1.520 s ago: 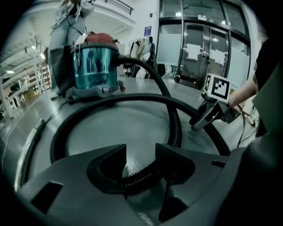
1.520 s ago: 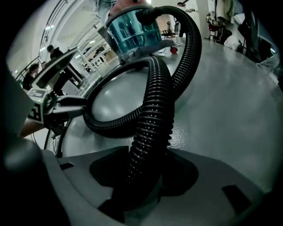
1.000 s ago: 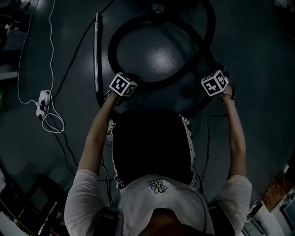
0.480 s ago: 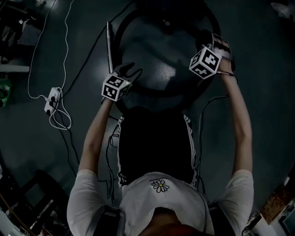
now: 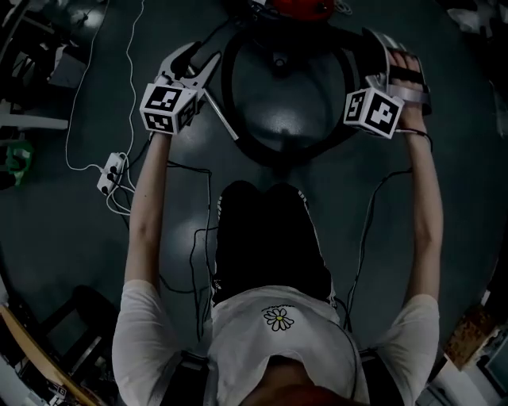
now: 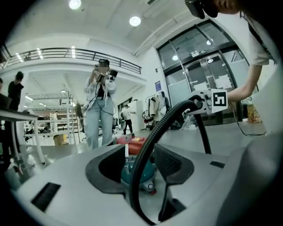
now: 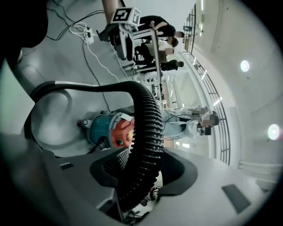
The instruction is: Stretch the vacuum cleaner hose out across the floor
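The black ribbed vacuum hose [image 5: 274, 152] hangs in a loop between my two grippers, above the dark floor. My left gripper [image 5: 194, 60] is at the upper left, shut on the hose [image 6: 150, 141] near its end. A metal wand tube [image 5: 220, 117] slants down from there. At the upper right, my right gripper [image 5: 380, 49] is shut on a thicker stretch of hose [image 7: 146, 145]. The teal and red vacuum cleaner [image 7: 108, 130] sits on the floor beyond the loop and shows red [image 5: 303, 6] at the top edge of the head view.
A white power strip [image 5: 111, 171] with coiled white cable lies on the floor to the left. Thin black cables trail beside the person's legs. Someone filming [image 6: 99, 103] stands beyond the vacuum. Shelving and a green object [image 5: 16, 155] line the left edge.
Both grippers have risen and moved forward and apart, carrying the hose. The loop has come off the floor and narrowed, and the metal wand has been lifted and tilted.
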{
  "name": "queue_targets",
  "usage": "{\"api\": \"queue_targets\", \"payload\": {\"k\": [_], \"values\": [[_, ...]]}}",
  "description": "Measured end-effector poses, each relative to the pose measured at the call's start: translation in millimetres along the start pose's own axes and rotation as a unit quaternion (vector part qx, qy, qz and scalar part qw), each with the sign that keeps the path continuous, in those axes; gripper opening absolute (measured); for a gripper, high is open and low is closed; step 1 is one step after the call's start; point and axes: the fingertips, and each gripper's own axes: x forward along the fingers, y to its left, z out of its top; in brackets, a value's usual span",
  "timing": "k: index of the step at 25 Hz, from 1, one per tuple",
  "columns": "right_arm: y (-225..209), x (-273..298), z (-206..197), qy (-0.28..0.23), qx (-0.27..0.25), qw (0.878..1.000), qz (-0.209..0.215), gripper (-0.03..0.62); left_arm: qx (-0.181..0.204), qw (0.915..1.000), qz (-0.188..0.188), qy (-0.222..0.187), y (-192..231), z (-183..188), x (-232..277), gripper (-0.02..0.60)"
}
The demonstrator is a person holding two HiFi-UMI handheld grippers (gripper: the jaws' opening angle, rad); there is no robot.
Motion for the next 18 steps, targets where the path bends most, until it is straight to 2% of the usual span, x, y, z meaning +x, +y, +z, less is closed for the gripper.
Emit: {"api": "queue_targets", "payload": {"k": [3, 6, 9, 11, 15, 18], "values": [[-105.5, -51.8, 17.6, -0.034, 0.000, 0.999, -0.030, 0.217, 0.025, 0.9988, -0.042, -0.006, -17.6, 109.3, -25.9, 0.192], [-207.6, -101.8, 44.4, -0.071, -0.036, 0.996, -0.048, 0.215, 0.045, 0.9952, -0.087, -0.003, -40.5, 220.7, -58.5, 0.192], [-311.5, -150.9, 60.7, -0.096, -0.072, 0.991, -0.059, 0.210, 0.061, 0.9867, -0.150, 0.008, -73.9, 335.5, -98.7, 0.192], [-378.3, -181.0, 66.7, -0.114, -0.082, 0.988, -0.070, 0.209, 0.077, 0.9807, -0.179, 0.008, -95.7, 407.7, -125.1, 0.193], [-478.2, -231.9, 81.4, -0.153, -0.093, 0.977, -0.116, 0.209, 0.132, 0.9757, -0.174, -0.018, -114.7, 521.8, -157.8, 0.193], [-517.7, -255.8, 86.5, -0.158, -0.101, 0.971, -0.150, 0.209, 0.154, 0.9759, -0.152, -0.031, -114.6, 569.4, -173.5, 0.193]]}}
